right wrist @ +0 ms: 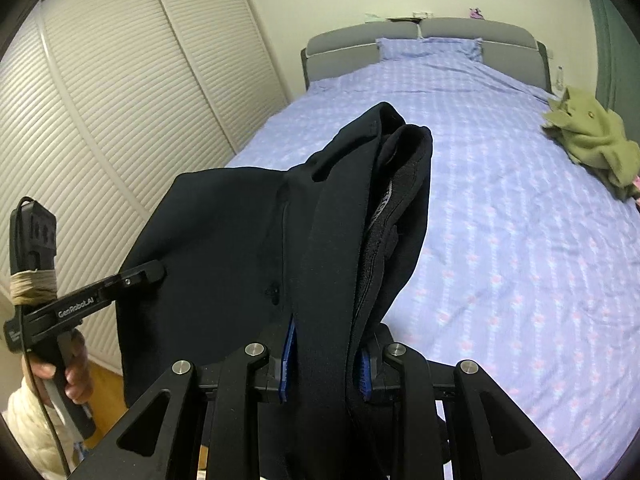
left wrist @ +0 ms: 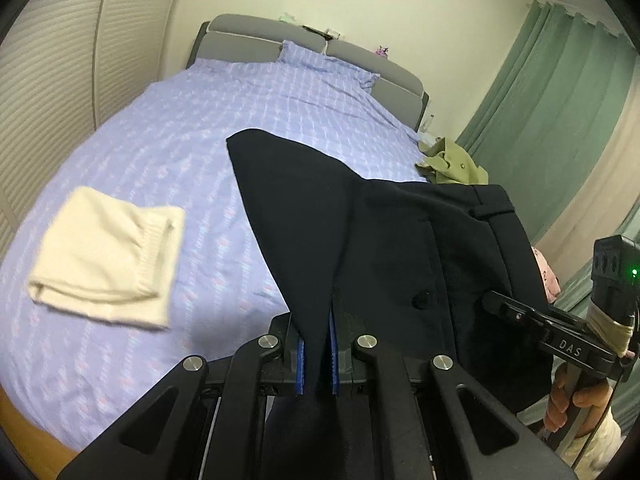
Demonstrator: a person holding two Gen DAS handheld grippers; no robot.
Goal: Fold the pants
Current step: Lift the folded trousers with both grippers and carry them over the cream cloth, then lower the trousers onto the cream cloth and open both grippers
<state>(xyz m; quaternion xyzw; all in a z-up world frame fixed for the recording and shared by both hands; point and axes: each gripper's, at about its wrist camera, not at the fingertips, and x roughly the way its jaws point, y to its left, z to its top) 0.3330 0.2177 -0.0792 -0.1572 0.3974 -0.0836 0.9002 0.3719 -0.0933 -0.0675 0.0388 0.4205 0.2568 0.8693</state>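
Pants (left wrist: 360,240) dark, pinched in left tongs (left wrist: 316,356) and held up over bed (left wrist: 200,128), folded cream cloth (left wrist: 108,260) lying left of them, right tongs (right wrist: 326,364) clamped on bunched pants waistband, olive garment (right wrist: 592,140) far right on bed

soft dim light, heavy fisheye vignetting

Home bedroom: bed (right wrist: 520,240), louvred wardrobe (right wrist: 120,100).
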